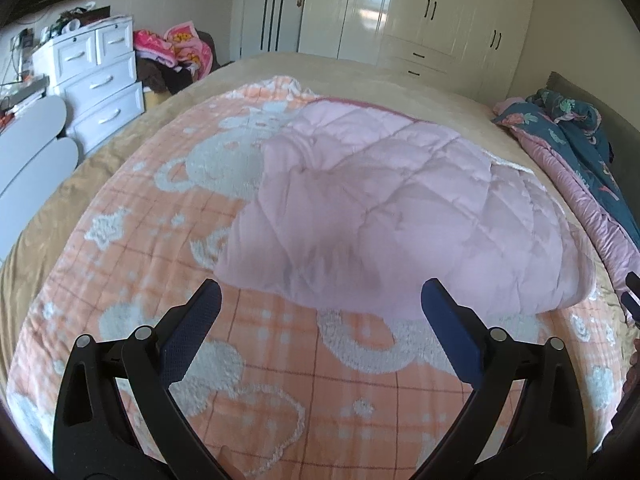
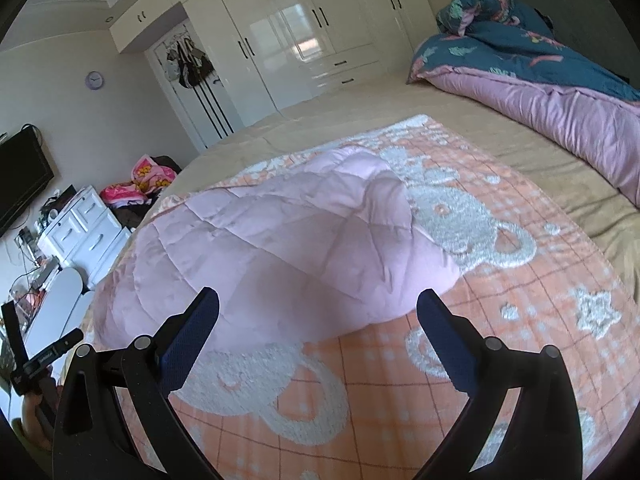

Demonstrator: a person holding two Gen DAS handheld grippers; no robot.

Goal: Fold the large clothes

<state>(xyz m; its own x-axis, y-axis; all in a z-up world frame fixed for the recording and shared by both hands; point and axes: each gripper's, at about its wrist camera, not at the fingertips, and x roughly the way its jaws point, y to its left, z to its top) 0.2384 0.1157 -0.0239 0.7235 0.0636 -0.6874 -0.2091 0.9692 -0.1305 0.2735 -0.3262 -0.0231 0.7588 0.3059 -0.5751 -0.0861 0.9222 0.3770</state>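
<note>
Your left gripper (image 1: 320, 300) sits nearest the lens in its own view, fingers (image 1: 192, 336) spread wide and holding nothing, poised over the orange bear-pattern blanket (image 1: 280, 380) just short of the garment's near edge.

Item, far left: white drawer chest (image 1: 100, 80) against the wall, with a heap of pink printed cloth (image 1: 176, 46) beside it; neither bears on the task.

Item, centre: pink quilted coat (image 1: 380, 208), the task's thing. It lies on the blanket in the middle of the bed (image 1: 280, 64), already doubled into a thick, puffy bundle with one part laid across the body. You can read the blanket as a clean working surface spread under it.

Item, right: teal and pink duvet (image 1: 580, 152), bunched along the head of the bed, well apart from the coat and likely pushed there to free the folding area.

Item, behind: glossy white wardrobe (image 1: 420, 12) beyond the foot of the bed.

Your right gripper (image 2: 318, 304) looks at the coat (image 2: 280, 240) from the other side, its fingers (image 2: 440, 340) likewise parted and empty. Both tools face the same near hem, so you appear set either to take that edge for a further fold or to leave the bundle as finished; which, the views do not settle.
</note>
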